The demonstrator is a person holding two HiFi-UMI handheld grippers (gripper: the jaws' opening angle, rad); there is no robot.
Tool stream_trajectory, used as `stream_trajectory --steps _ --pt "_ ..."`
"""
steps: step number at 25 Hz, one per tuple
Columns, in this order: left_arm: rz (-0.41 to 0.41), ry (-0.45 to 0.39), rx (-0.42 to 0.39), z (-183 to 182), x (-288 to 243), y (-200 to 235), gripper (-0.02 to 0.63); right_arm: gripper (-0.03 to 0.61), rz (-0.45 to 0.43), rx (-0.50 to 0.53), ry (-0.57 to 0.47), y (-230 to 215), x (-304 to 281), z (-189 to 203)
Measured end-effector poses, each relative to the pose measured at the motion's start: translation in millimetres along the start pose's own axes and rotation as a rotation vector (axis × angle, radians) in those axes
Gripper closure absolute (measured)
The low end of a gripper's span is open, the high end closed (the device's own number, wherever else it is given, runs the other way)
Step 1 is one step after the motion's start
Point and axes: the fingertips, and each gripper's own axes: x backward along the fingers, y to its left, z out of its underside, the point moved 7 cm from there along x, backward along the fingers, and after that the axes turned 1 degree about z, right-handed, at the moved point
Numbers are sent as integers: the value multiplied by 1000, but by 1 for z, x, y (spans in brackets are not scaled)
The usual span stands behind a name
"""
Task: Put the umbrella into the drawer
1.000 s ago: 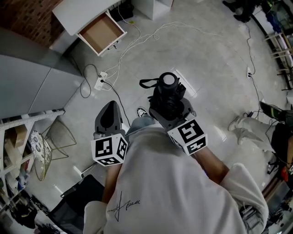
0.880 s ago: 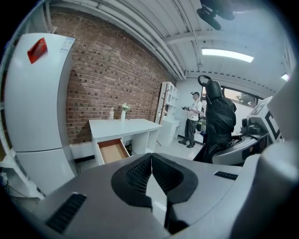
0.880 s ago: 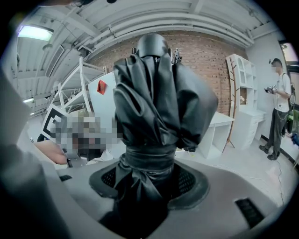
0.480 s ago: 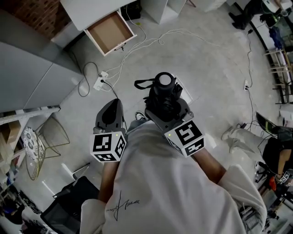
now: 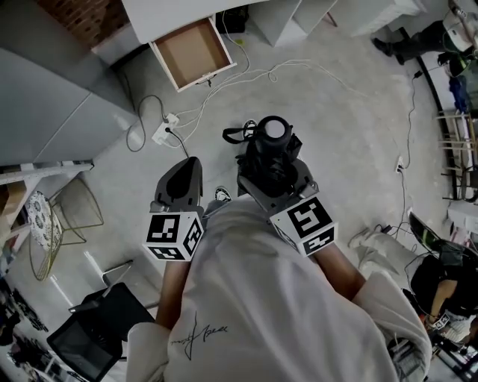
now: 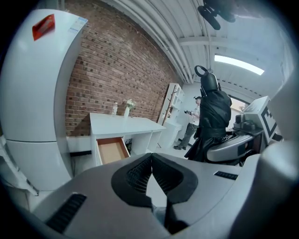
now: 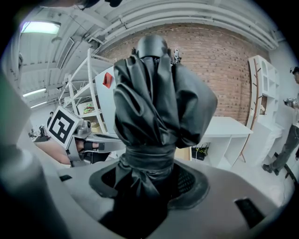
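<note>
My right gripper (image 5: 272, 168) is shut on a folded black umbrella (image 5: 270, 145), which stands upright out of the jaws with its wrist strap hanging to the left. In the right gripper view the umbrella (image 7: 156, 100) fills the middle, clamped at its tied waist by that gripper (image 7: 148, 179). My left gripper (image 5: 183, 179) is shut with nothing in it, held beside the right one; its jaws (image 6: 152, 175) meet at the tips. The open drawer (image 5: 193, 52) with a brown bottom sticks out of a white desk (image 5: 172, 13) far ahead; the drawer (image 6: 111, 150) also shows in the left gripper view.
White cables and a power strip (image 5: 166, 133) lie on the concrete floor between me and the drawer. A grey fridge (image 5: 52, 97) stands at left, with a wire chair (image 5: 56, 224) below it. A person (image 6: 192, 122) stands at the far shelves (image 6: 170, 109).
The view has moved forward toward the desk; the drawer sits a little further right and higher in the frame. Both grippers keep their hold and pose.
</note>
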Motion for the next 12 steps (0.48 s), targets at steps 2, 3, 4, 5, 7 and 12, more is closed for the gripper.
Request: stream_trajectory --steps 2,3,4,5,7,12 --pt "-25 -7 5 -8 -14 4 595 316 -20 9 -5 -18 -11 -7" --pt "-40 -9 8 -13 -23 6 595 316 -31 14 -7 -29 -17 -12" --pt "-60 -10 13 -19 -32 8 595 316 -42 19 -10 -41 -24 -17" --pt "-82 -13 18 -25 -41 10 595 316 -56 26 -12 -54 -31 -23" --pt "-127 -20 35 -38 -57 16 595 316 -87 45 -11 -78 -45 -36" --pt "-215 -36 81 -71 -103 24 595 316 -174 90 0 -132 -79 -68"
